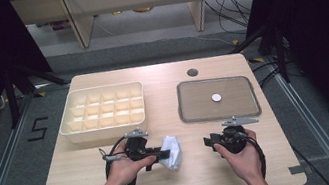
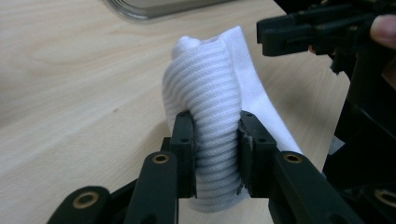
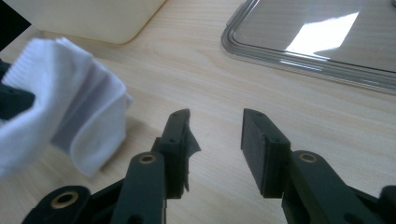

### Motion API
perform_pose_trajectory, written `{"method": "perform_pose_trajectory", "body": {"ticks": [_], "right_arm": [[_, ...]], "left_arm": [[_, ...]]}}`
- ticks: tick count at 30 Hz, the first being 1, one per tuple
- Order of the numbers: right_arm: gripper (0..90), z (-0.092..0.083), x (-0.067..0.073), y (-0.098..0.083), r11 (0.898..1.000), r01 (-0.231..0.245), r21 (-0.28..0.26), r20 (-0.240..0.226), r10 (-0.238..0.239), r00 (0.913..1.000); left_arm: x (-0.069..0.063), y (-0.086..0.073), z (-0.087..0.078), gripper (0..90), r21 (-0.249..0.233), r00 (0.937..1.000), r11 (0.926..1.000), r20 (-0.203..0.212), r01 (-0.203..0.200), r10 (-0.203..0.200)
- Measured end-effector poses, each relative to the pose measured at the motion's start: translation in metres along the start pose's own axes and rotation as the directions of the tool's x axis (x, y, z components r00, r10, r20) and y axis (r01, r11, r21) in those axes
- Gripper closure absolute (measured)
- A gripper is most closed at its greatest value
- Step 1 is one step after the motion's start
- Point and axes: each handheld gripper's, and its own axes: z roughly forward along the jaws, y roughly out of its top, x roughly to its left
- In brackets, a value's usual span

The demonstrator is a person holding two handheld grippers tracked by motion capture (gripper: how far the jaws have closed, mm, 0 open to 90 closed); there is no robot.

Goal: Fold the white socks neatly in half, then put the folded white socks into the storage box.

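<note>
On the wooden table (image 1: 91,181), the left gripper (image 1: 161,153) holds a bunched white cloth (image 1: 172,151) just in front of the cream divided box (image 1: 103,112). The right gripper (image 1: 209,142) sits to the right of the cloth, apart from it, with nothing between its parted jaws. Behind that gripper lies a shallow tray (image 1: 191,113) with a small white disc (image 1: 216,97) at its middle.

My left claw (image 1: 161,153) lies level in my left hand (image 1: 125,168), its jaws pointing toward my right claw (image 1: 209,141) and pressed on a bundle of white sock (image 2: 212,88) between the pads. My right claw, gripped in my right hand (image 1: 240,153), points back at the left one, jaws parted with nothing between them. Both forearms reach in behind the claws.
</note>
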Motion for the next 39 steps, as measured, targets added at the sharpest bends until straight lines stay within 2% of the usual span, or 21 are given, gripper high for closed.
{"method": "perform_pose_trajectory", "body": {"ticks": [2, 4, 6, 8, 9, 10, 11, 12, 16, 19, 21, 22, 23, 24, 27, 28, 32, 33, 35, 38, 39], "right_arm": [[61.9, -0.002, -0.001, 0.000, 1.000, 0.007, -0.004, -0.003, -0.007, 1.0000], [61.6, -0.003, 0.000, -0.001, 1.000, -0.023, 0.000, 0.004, 0.023, 0.9997], [61.4, -0.003, -0.005, -0.002, 1.000, 0.006, -0.020, 0.005, -0.006, 1.0000], [61.2, -0.005, -0.005, -0.003, 1.000, -0.005, -0.020, 0.003, 0.006, 1.0000], [61.1, -0.006, -0.003, -0.004, 0.999, -0.041, -0.004, 0.013, 0.041, 0.9991], [61.0, -0.006, -0.007, -0.004, 1.000, -0.001, -0.017, 0.012, 0.001, 0.9999], [61.0, -0.005, -0.004, -0.006, 0.999, -0.043, -0.016, -0.006, 0.043, 0.9991], [60.8, -0.005, -0.008, -0.007, 1.000, -0.010, -0.024, -0.003, 0.010, 0.9999], [60.8, -0.003, -0.007, -0.009, 1.000, -0.011, -0.021, 0.009, 0.011, 0.9999], [60.8, -0.004, -0.007, -0.009, 1.000, -0.011, -0.021, -0.006, 0.011, 0.9999], [60.8, -0.005, -0.006, -0.009, 1.000, -0.008, -0.016, 0.021, 0.008, 0.9998], [60.8, -0.005, -0.007, -0.009, 0.999, -0.006, -0.035, 0.002, 0.006, 1.0000], [60.8, -0.006, -0.007, -0.008, 0.999, -0.003, -0.033, 0.020, 0.003, 0.9998], [60.8, -0.007, -0.005, -0.008, 0.999, -0.026, -0.023, 0.011, 0.026, 0.9996], [60.4, -0.006, -0.009, -0.008, 0.999, -0.004, -0.035, 0.001, 0.004, 1.0000], [60.2, -0.006, -0.009, -0.008, 1.000, -0.006, -0.028, 0.014, 0.007, 0.9999], [59.7, -0.004, -0.011, -0.008, 1.000, -0.005, -0.024, 0.014, 0.005, 0.9999], [59.6, -0.005, -0.009, -0.009, 0.999, -0.034, -0.017, 0.005, 0.034, 0.9994], [59.6, -0.005, -0.010, -0.010, 0.999, -0.037, -0.018, 0.020, 0.038, 0.9991], [59.3, -0.005, -0.015, -0.010, 1.000, 0.002, -0.024, 0.037, -0.002, 0.9993], [59.3, -0.005, -0.015, -0.010, 1.000, 0.002, -0.024, 0.037, -0.002, 0.9993]], "left_arm": [[0.003, 0.001, -0.006, 70.2, -0.016, 1.0000, 0.9999, -0.007, 0.002, -0.003], [0.005, 0.003, -0.012, 70.2, -0.027, 0.9997, 0.9996, -0.024, 0.005, -0.005], [0.009, 0.003, -0.017, 70.2, -0.039, 0.9995, 0.9992, -0.030, 0.010, -0.011], [0.011, 0.004, -0.024, 70.2, -0.047, 0.9984, 0.9988, -0.054, 0.013, -0.016], [0.013, 0.004, -0.027, 70.2, -0.057, 0.9984, 0.9983, -0.053, 0.015, -0.018], [0.015, 0.004, -0.029, 70.2, -0.065, 0.9983, 0.9977, -0.055, 0.016, -0.020], [0.016, 0.005, -0.033, 70.2, -0.069, 0.9975, 0.9975, -0.067, 0.017, -0.021], [0.017, 0.005, -0.036, 70.2, -0.077, 0.9974, 0.9968, -0.068, 0.019, -0.024], [0.021, 0.004, -0.046, 70.2, -0.101, 0.9957, 0.9947, -0.088, 0.020, -0.029], [0.024, 0.003, -0.053, 70.2, -0.109, 0.9938, 0.9936, -0.104, 0.029, -0.040], [0.026, 0.002, -0.057, 70.2, -0.119, 0.9929, 0.9924, -0.110, 0.033, -0.046], [0.026, 0.001, -0.060, 70.2, -0.130, 0.9922, 0.9909, -0.114, 0.036, -0.051], [0.027, 0.001, -0.062, 70.2, -0.132, 0.9920, 0.9907, -0.116, 0.034, -0.049], [0.028, 0.001, -0.065, 70.2, -0.143, 0.9915, 0.9891, -0.119, 0.035, -0.052], [0.030, 0.001, -0.072, 70.2, -0.162, 0.9900, 0.9860, -0.127, 0.039, -0.060], [0.031, 0.001, -0.074, 70.2, -0.163, 0.9887, 0.9858, -0.136, 0.041, -0.063], [0.036, 0.001, -0.082, 70.2, -0.181, 0.9854, 0.9822, -0.151, 0.051, -0.079], [0.037, 0.001, -0.085, 70.2, -0.187, 0.9849, 0.9809, -0.152, 0.053, -0.082], [0.038, 0.001, -0.089, 70.2, -0.202, 0.9831, 0.9778, -0.160, 0.055, -0.089], [0.041, 0.004, -0.098, 70.2, -0.205, 0.9816, 0.9778, -0.173, 0.044, -0.080], [0.041, 0.004, -0.098, 70.2, -0.205, 0.9816, 0.9778, -0.173, 0.044, -0.080]]}}
